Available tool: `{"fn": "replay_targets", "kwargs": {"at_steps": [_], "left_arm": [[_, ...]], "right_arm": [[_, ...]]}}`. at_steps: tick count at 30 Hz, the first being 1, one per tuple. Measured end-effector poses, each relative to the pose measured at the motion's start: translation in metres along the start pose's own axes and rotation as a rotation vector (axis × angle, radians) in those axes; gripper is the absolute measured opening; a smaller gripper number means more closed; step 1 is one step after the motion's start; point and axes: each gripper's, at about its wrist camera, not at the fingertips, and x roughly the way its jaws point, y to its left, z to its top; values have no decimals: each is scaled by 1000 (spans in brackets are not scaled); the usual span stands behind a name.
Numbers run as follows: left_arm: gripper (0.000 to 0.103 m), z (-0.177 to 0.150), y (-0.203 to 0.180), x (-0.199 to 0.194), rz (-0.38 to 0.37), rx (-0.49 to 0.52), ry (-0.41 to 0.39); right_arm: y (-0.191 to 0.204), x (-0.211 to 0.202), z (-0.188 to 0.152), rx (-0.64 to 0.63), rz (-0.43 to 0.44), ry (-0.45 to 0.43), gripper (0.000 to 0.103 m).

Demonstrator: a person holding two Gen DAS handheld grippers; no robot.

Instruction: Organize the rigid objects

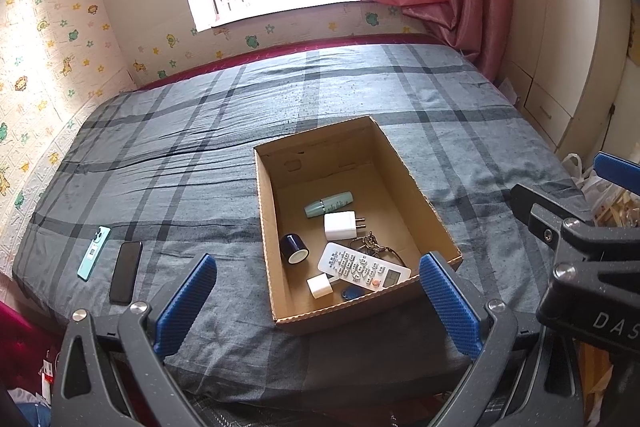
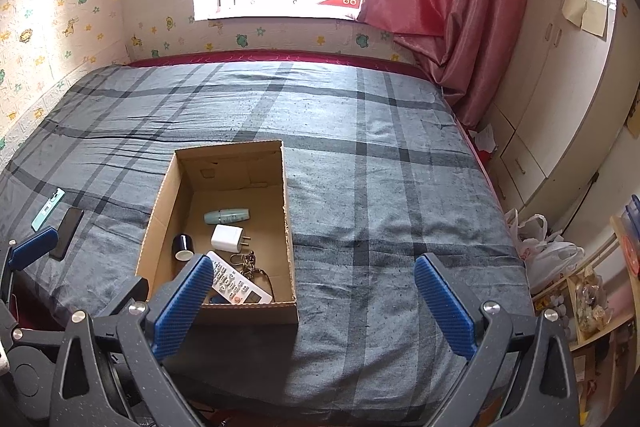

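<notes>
- Cardboard box [image 1: 416, 183] sits on the bed [image 1: 200, 147] toward its near edge, already holding a white remote [image 1: 364, 265], two white chargers [image 1: 340, 225], a mint tube [image 1: 328, 205], a dark tape roll [image 1: 294, 249], some keys [image 1: 372, 241] and a blue tag [image 1: 349, 293].
- Two phones are left out on the bed by its near-left corner: a black phone [image 1: 126, 271] and, just beside it, a mint phone [image 1: 93, 253], both lying flat, long axes running away from the near edge, well apart from the box.
- Left gripper [image 1: 316, 303] hangs over the near edge, fingers wide apart and empty; the phones lie off to its left, so I'd say it's the nearer one for the pickup.
- Right gripper [image 2: 314, 303] is spread wide too, nothing held, box ahead-left, phones far left.
- Writing: "DAS" reads on the right tool's body; the mint phone's label and the remote's buttons are too small to read.
</notes>
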Motion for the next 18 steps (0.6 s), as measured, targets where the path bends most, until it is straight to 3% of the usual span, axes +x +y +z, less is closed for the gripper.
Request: {"fn": "replay_targets", "kwargs": {"at_steps": [18], "left_arm": [[103, 1, 6, 15, -15, -9, 8]], "right_arm": [[4, 20, 4, -3, 13, 21, 103]]}}
